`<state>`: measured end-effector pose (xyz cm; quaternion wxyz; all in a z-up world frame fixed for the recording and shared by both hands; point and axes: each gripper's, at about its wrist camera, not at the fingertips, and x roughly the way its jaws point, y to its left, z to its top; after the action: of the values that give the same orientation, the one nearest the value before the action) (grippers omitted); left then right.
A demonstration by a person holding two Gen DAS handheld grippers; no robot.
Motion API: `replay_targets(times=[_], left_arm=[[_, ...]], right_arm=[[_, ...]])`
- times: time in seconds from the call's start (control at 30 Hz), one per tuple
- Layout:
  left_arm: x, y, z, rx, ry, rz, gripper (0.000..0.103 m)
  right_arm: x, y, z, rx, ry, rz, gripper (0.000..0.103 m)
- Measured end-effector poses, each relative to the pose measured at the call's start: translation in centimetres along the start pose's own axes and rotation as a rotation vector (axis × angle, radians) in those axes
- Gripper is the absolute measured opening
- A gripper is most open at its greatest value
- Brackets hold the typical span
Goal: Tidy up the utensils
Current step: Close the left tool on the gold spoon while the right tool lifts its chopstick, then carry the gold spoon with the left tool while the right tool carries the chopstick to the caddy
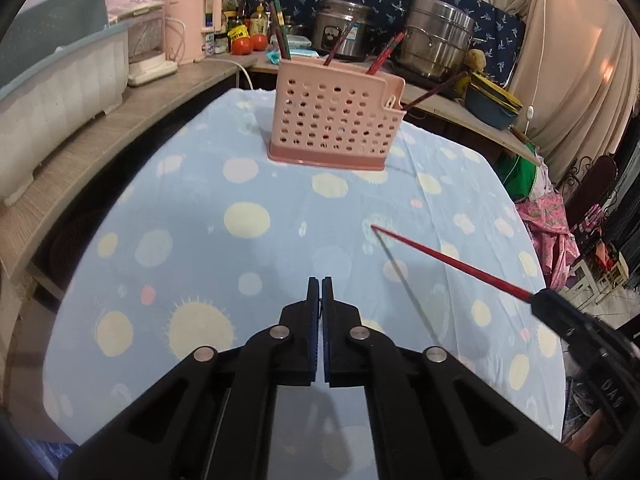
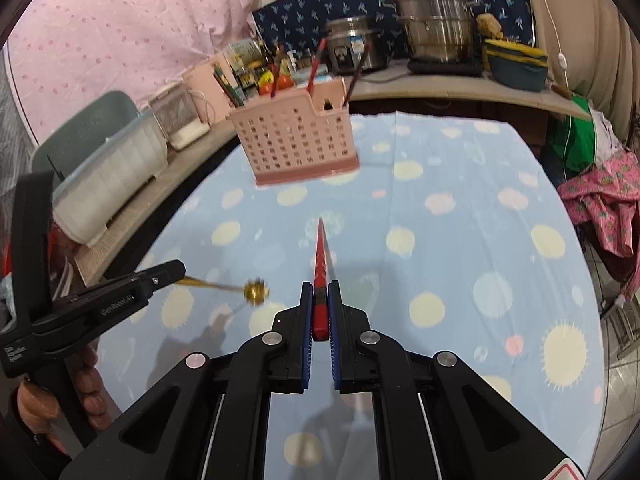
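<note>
A pink perforated utensil holder point(image 1: 332, 120) point(image 2: 296, 144) stands at the far side of the blue spotted tablecloth point(image 1: 192, 220), with several dark red chopsticks point(image 1: 380, 58) leaning in it. My right gripper point(image 2: 320, 286) point(image 1: 538, 298) is shut on a red chopstick point(image 2: 320, 256) point(image 1: 452, 260), which points toward the holder above the cloth. My left gripper point(image 1: 321, 280) point(image 2: 178, 270) is shut. In the right wrist view a thin golden utensil point(image 2: 252, 291) with a round head sticks out from its tips, blurred. The left wrist view does not show that utensil.
A grey-white dish bin point(image 1: 60, 96) point(image 2: 108, 168) sits on the wooden counter at left, beside a pink kettle point(image 1: 192, 28). Steel pots point(image 1: 436, 36), a rice cooker point(image 2: 352, 46) and bottles stand behind the holder. Pink cloth point(image 2: 608, 208) hangs at the right. A hand point(image 2: 92, 392) holds the left gripper.
</note>
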<state>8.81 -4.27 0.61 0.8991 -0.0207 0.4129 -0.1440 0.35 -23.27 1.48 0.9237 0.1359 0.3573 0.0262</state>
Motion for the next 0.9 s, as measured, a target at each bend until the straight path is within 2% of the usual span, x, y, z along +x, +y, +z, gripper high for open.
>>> replay_targets(times=[0.2,0.37,0.9], left_arm=[[-0.9,-0.2,2.4,0.023,-0.028,0.017,0.001],[-2.2,-0.5,5.6,0.041,-0.081,0.019,0.001],[-3.4,-2.2,17.7,0.083,-0.275,0.013,0.001]], right_arm=[[-1.3,0.4,3.3,0.011,-0.066,0.034,0.007],[-1.9,0.5,6.9,0.022,-0.121,0.069,0.007],[-2.1,2.1,20.2,-0.053,-0.324,0.097,0.007]])
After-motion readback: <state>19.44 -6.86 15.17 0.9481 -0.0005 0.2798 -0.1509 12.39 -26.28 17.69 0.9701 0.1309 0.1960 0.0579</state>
